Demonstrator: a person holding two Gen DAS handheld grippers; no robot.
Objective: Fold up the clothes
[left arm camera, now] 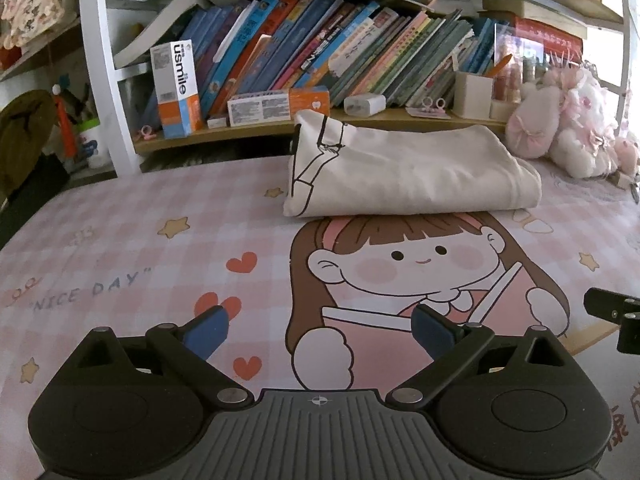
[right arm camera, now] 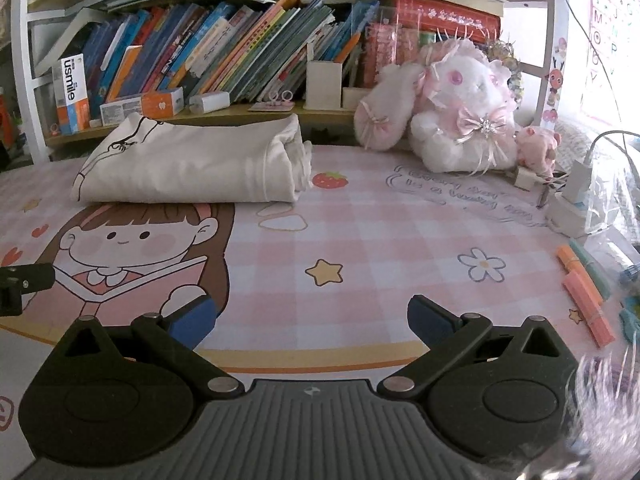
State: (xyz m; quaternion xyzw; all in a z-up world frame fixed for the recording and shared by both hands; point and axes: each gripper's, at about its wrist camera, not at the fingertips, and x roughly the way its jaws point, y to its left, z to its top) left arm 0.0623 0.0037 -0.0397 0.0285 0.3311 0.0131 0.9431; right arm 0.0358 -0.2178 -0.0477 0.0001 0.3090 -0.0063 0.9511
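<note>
Left gripper (left arm camera: pixel 320 332): hovering low over the pink checked mat (left arm camera: pixel 120 240), its blue pads (left arm camera: pixel 208 330) standing wide apart and holding nothing. Shelf (left arm camera: pixel 248 134): running along the back, carrying a white and orange box (left arm camera: pixel 178 88) at its left end and a row of leaning books (left arm camera: pixel 320 44). Folded cream garment (left arm camera: pixel 404 172): lying at the far edge of the mat just in front of the shelf, above the printed cartoon girl (left arm camera: pixel 404 264), well apart from both tools. Right gripper (right arm camera: pixel 312 320): hanging over the mat's near edge, jaws spread wide, empty. Plush rabbit (right arm camera: pixel 460 108): sitting to the garment's right. Pens (right arm camera: pixel 584 296): lying at the mat's far right edge.
</note>
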